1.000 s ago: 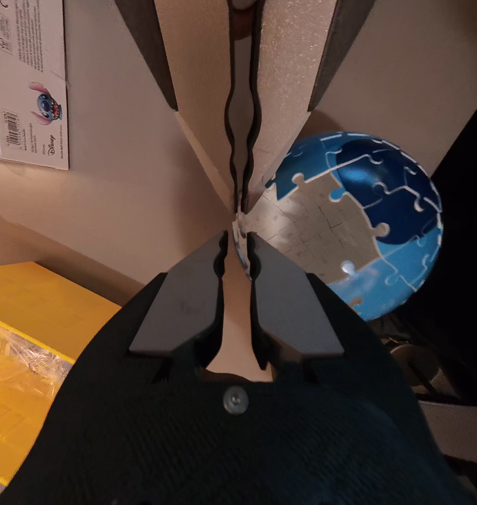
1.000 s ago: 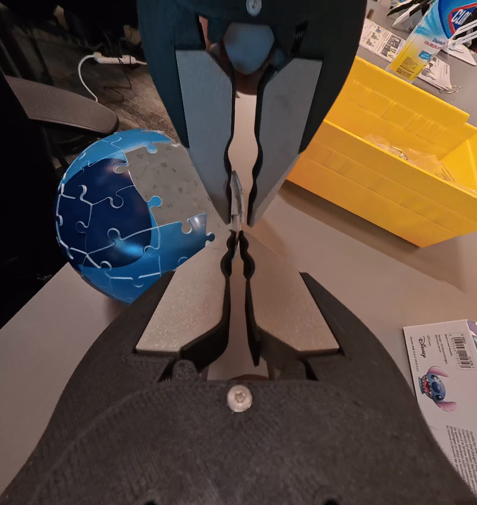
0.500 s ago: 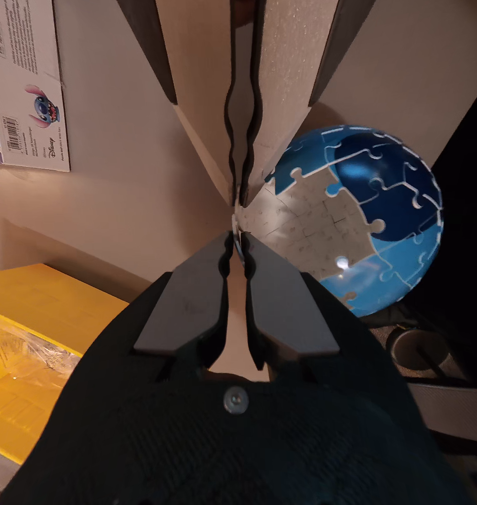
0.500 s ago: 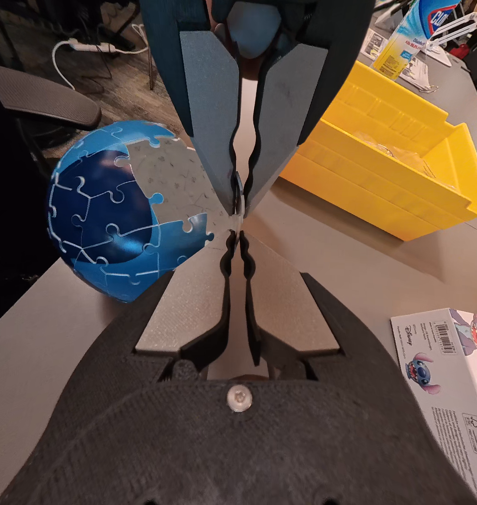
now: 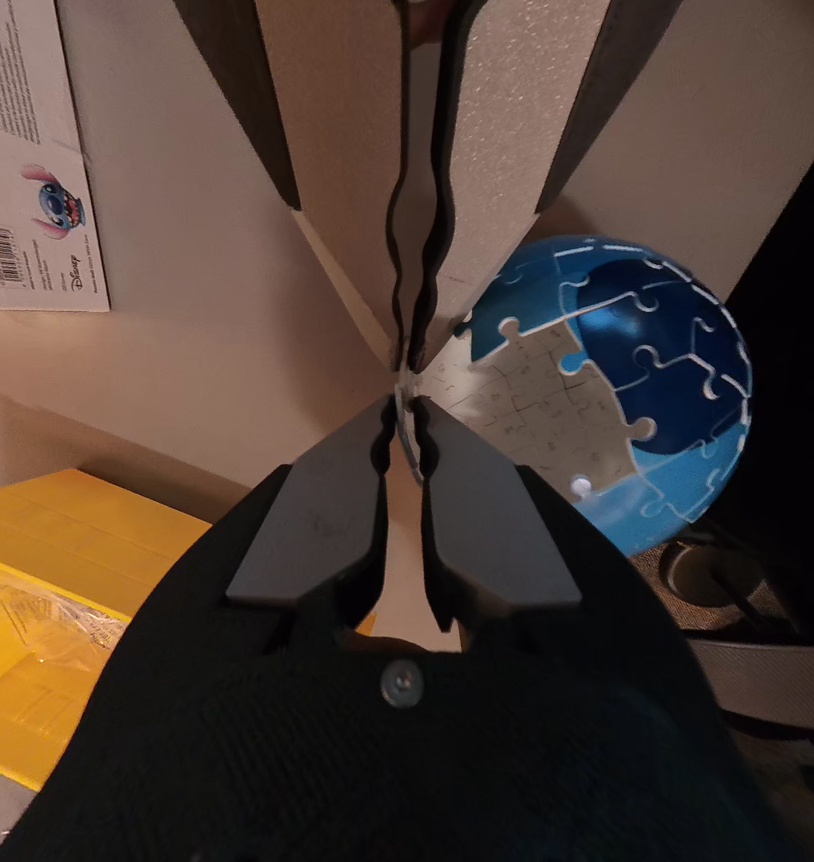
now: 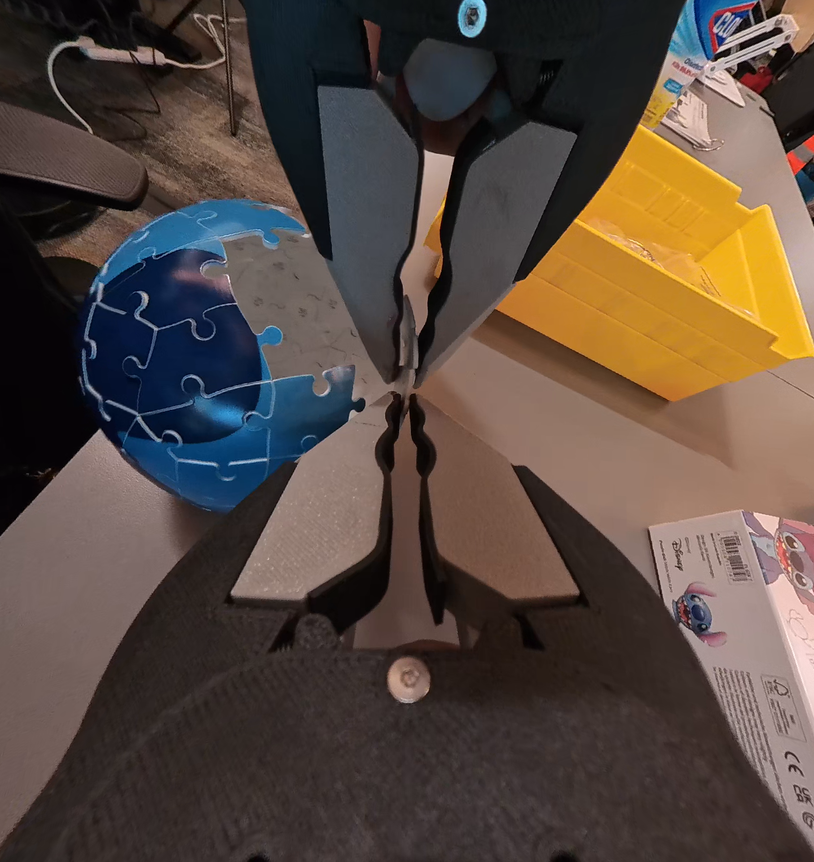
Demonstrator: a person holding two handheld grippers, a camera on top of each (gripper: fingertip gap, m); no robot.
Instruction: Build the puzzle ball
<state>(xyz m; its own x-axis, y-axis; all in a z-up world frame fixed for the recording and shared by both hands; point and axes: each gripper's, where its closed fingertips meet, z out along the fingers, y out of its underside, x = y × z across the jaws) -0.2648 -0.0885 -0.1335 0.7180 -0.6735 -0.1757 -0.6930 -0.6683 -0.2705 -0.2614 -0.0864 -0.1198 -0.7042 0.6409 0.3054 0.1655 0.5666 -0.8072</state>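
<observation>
Puzzle ball [image 6: 176, 354]: glossy plastic outside, matt grey inside. Yellow bin [image 6: 675, 298], at 2 o'clock: smooth plastic. Box [image 6: 745, 653], at 4 o'clock: printed cardboard, probably. Table [image 6: 559, 443]: matt, smooth.

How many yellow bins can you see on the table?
1. The yellow bin sits on the grey table, behind the two grippers and up from the white puzzle box. The left wrist view shows the same bin. Others may lie out of view.

Left gripper [image 5: 406, 405] closed, right gripper [image 6: 404, 396] closed (tips meeting)
</observation>
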